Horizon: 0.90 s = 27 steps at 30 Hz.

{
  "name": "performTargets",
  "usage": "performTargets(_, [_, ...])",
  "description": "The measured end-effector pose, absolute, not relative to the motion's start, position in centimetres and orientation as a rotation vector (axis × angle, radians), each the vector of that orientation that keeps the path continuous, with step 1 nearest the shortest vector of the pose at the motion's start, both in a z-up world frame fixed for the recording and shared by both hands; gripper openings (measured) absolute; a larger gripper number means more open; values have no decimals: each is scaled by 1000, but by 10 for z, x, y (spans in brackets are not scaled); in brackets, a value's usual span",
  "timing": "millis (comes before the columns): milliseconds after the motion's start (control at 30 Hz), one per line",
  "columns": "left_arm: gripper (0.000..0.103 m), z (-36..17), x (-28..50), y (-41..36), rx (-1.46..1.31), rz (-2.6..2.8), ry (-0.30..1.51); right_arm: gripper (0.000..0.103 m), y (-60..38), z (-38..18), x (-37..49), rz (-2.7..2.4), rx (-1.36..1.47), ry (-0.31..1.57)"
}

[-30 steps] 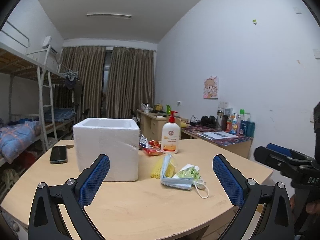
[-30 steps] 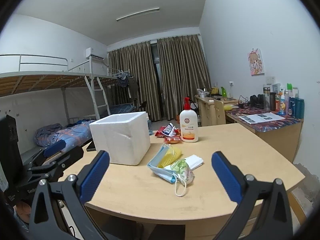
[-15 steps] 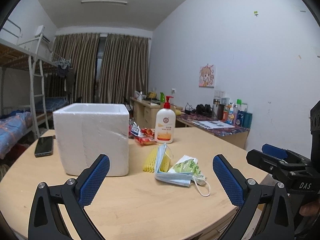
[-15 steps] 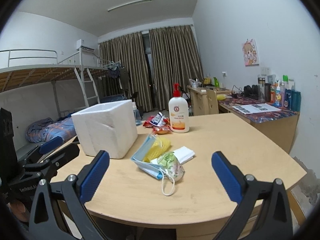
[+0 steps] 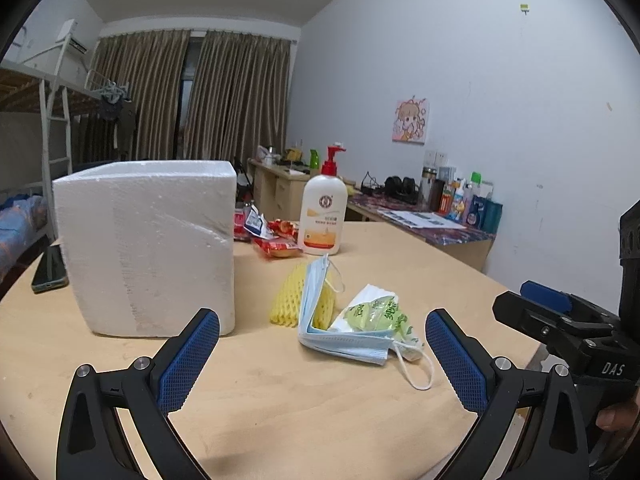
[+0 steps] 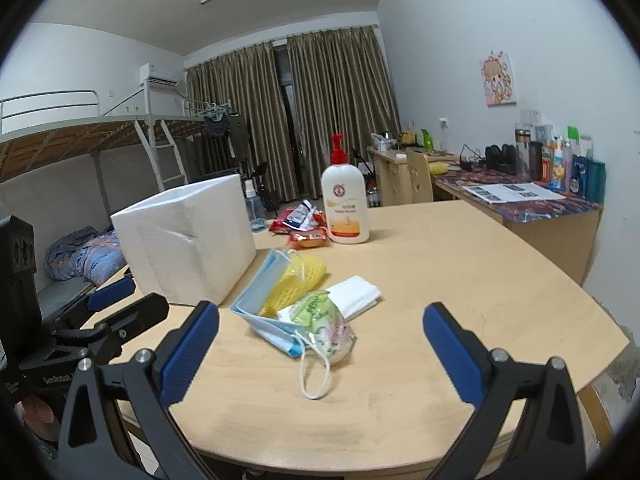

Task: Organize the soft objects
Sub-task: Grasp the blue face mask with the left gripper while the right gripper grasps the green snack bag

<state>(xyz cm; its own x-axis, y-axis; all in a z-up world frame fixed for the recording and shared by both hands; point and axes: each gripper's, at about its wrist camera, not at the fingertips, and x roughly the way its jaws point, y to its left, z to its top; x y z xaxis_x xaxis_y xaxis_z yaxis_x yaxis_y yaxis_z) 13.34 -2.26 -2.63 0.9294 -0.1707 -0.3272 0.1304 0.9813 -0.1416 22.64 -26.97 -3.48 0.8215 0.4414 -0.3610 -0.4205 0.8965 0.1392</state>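
Both tongs, the left tongs point(image 5: 322, 356) and the right tongs point(image 6: 320, 350), are released and grasp nothing. The blue face mask point(image 5: 340, 340) lies at frame centre on the table point(image 5: 280, 400), touching the yellow foam net point(image 5: 286, 300), right of the white foam box point(image 5: 148, 248).

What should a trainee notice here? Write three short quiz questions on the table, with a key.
1. True or false: the left gripper holds the face mask.
2. Which stands nearest the snack packets? A) phone B) pump bottle C) green packet
3. Fill in: the yellow foam net lies beside the white foam ____.

Key: 1 false, both the left and the right gripper have open, empty jaws; 2 B; 3 box.
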Motion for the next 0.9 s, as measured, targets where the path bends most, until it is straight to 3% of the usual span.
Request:
performTargets(500, [99, -44, 195, -27, -124, -208, 450, 103, -269, -51, 265, 457, 45, 467])
performTargets(900, [71, -60, 239, -32, -132, -197, 621, 103, -270, -56, 288, 475, 37, 508])
